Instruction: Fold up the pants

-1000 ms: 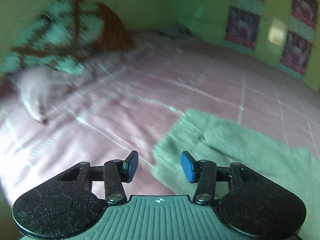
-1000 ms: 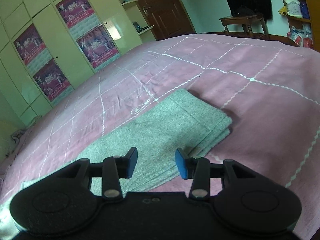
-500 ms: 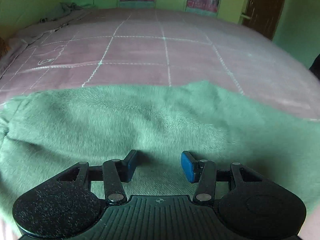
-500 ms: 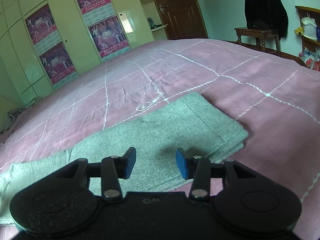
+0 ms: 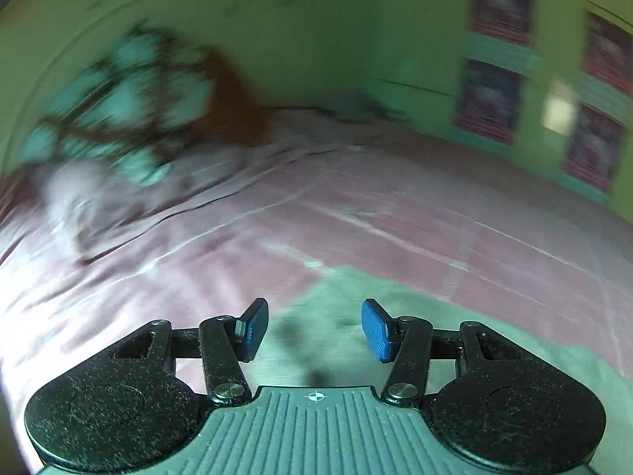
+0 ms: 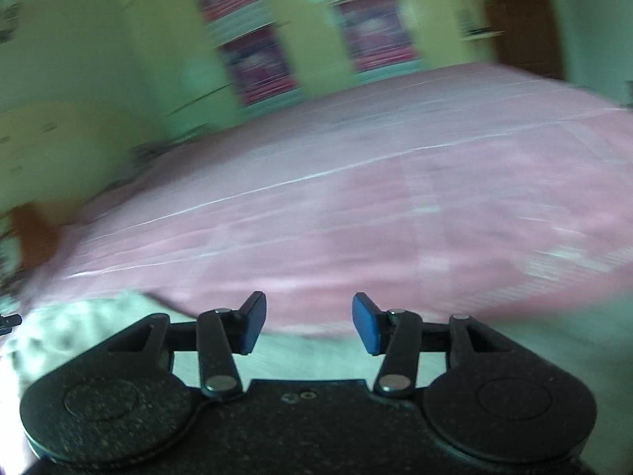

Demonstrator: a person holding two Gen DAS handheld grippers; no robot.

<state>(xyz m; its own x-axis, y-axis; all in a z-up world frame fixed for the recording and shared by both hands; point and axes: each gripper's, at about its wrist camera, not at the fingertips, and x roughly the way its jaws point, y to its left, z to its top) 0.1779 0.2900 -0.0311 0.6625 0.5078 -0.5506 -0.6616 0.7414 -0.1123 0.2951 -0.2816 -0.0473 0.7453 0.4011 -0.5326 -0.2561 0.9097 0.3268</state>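
The grey-green pants (image 5: 415,316) lie flat on the pink bedspread (image 5: 356,206). In the blurred left wrist view one end of them reaches under and past my left gripper (image 5: 315,328). Its blue pads stand apart above the cloth with nothing between them. The right wrist view is also smeared by motion. There the pants (image 6: 91,328) run along the bottom edge, under my right gripper (image 6: 308,322), which is open and holds nothing. Neither gripper has cloth in its jaws.
A teal and brown patterned pillow heap (image 5: 130,111) and a pale pink pillow (image 5: 75,194) sit at the bed's far left. Green wardrobe doors with posters (image 6: 257,59) stand beyond the bed (image 6: 376,206). A dark door (image 6: 526,19) is at the upper right.
The left view swung from looking across the pants at the wardrobe back toward the pillows. The right view swept leftward, so the pants slid to the bottom edge. Both jaw gaps look slightly wider.
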